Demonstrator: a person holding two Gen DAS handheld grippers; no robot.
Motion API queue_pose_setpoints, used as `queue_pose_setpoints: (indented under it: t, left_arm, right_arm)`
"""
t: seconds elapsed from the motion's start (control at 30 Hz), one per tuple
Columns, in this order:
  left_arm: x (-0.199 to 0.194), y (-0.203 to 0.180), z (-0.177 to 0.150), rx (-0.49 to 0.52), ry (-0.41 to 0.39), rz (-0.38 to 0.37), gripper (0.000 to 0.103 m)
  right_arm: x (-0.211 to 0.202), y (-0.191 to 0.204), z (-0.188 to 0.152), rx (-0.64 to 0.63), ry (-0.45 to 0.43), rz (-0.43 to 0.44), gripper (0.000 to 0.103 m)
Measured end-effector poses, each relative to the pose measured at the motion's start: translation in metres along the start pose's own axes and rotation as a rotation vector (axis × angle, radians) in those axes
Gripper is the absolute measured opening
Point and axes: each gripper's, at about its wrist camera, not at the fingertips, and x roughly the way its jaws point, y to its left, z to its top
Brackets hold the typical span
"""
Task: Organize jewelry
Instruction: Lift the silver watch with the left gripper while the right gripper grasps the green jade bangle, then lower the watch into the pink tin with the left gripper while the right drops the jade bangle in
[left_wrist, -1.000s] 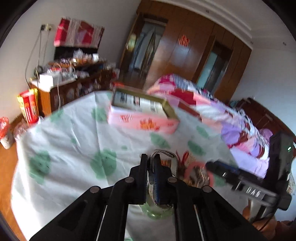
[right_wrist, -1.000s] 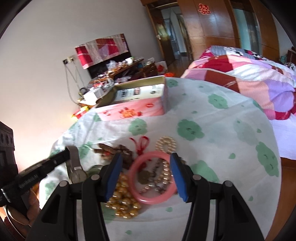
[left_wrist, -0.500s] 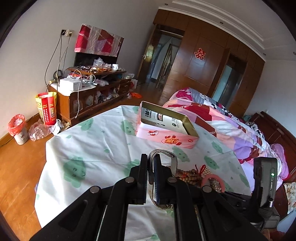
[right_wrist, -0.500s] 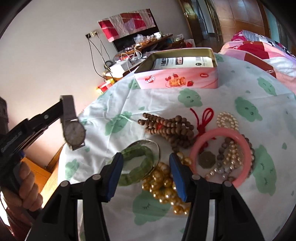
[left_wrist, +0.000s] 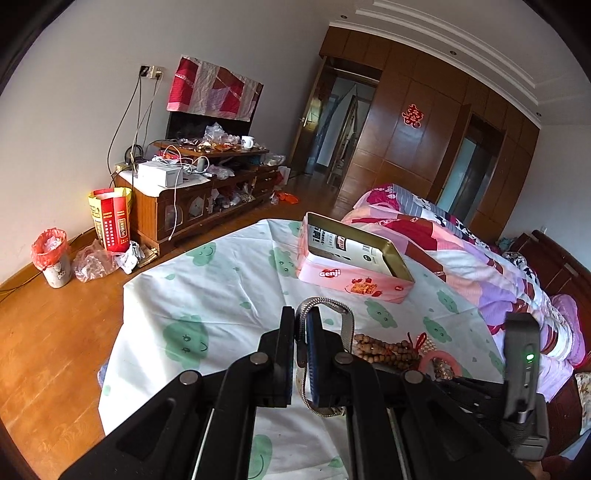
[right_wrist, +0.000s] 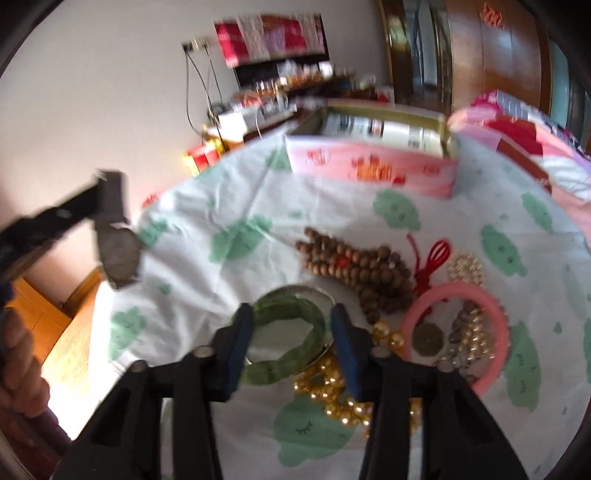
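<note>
Left gripper (left_wrist: 301, 325): jaws pinched on the mesh strap of a watch (right_wrist: 117, 251), held in the air off the desk's left edge. Right gripper (right_wrist: 291, 325): jaws closing, straddling a green bangle (right_wrist: 284, 339) lying on the desk (left_wrist: 221, 295) near its front edge, beside gold beads (right_wrist: 332, 391). Pink tin (left_wrist: 354, 258) open at far edge.

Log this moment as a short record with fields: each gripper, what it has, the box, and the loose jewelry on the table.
left gripper: shut on the watch by its mesh strap, held above the table
right gripper: jaws closing either side of the green bangle; pads not yet pressing on it
pink tin box: open, at the far side of the cloth-covered table
loose on the cloth: brown wooden beads, pink bangle, gold beads, small pearl ring, red knotted cord
</note>
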Motion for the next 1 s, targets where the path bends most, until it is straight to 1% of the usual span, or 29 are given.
queue_pose_setpoints:
  t: [0.07, 0.1, 0.13, 0.17, 0.2, 0.3, 0.4, 0.57, 0.7, 0.83, 0.93, 1.0]
  left_arm:
    - [-0.001, 0.002, 0.001, -0.009, -0.001, 0.0, 0.005]
    - [-0.001, 0.003, 0.001, -0.014, 0.001, 0.001, 0.005]
    - [-0.001, 0.003, 0.001, -0.017, 0.001, 0.001, 0.005]
    - [-0.001, 0.003, 0.0, -0.019, 0.001, 0.001, 0.005]
    - [-0.001, 0.003, 0.0, -0.019, 0.001, 0.001, 0.005]
    - [-0.001, 0.004, 0.0, -0.022, 0.005, 0.002, 0.005]
    - [0.001, 0.003, -0.001, -0.028, 0.009, -0.006, 0.005]
    - [0.007, -0.001, 0.0, -0.022, 0.019, -0.018, 0.005]
    - [0.015, -0.012, 0.007, 0.011, 0.018, -0.032, 0.005]
    - [0.032, -0.023, 0.02, 0.027, 0.018, -0.075, 0.005]
    - [0.047, -0.034, 0.034, 0.055, -0.004, -0.098, 0.005]
    - [0.063, -0.041, 0.046, 0.064, -0.012, -0.119, 0.005]
  right_arm:
    - [0.005, 0.001, 0.002, -0.022, 0.016, -0.014, 0.04]
    - [0.006, 0.001, 0.003, -0.03, 0.023, -0.008, 0.035]
    - [0.007, 0.0, 0.004, -0.035, 0.037, 0.004, 0.018]
    - [0.011, -0.003, 0.003, -0.027, 0.07, 0.028, 0.011]
    - [0.012, -0.009, 0.001, 0.0, 0.08, 0.07, 0.011]
    - [0.008, -0.017, 0.001, 0.026, 0.075, 0.097, 0.01]
    - [-0.006, -0.018, 0.002, 0.047, 0.026, 0.13, 0.01]
    - [-0.033, -0.023, 0.019, 0.081, -0.088, 0.166, 0.01]
    - [-0.043, -0.036, 0.039, 0.102, -0.147, 0.134, 0.01]
    - [-0.045, -0.058, 0.061, 0.141, -0.203, 0.083, 0.01]
    - [-0.045, -0.078, 0.082, 0.177, -0.253, 0.034, 0.01]
    - [-0.044, -0.089, 0.092, 0.195, -0.281, 0.016, 0.01]
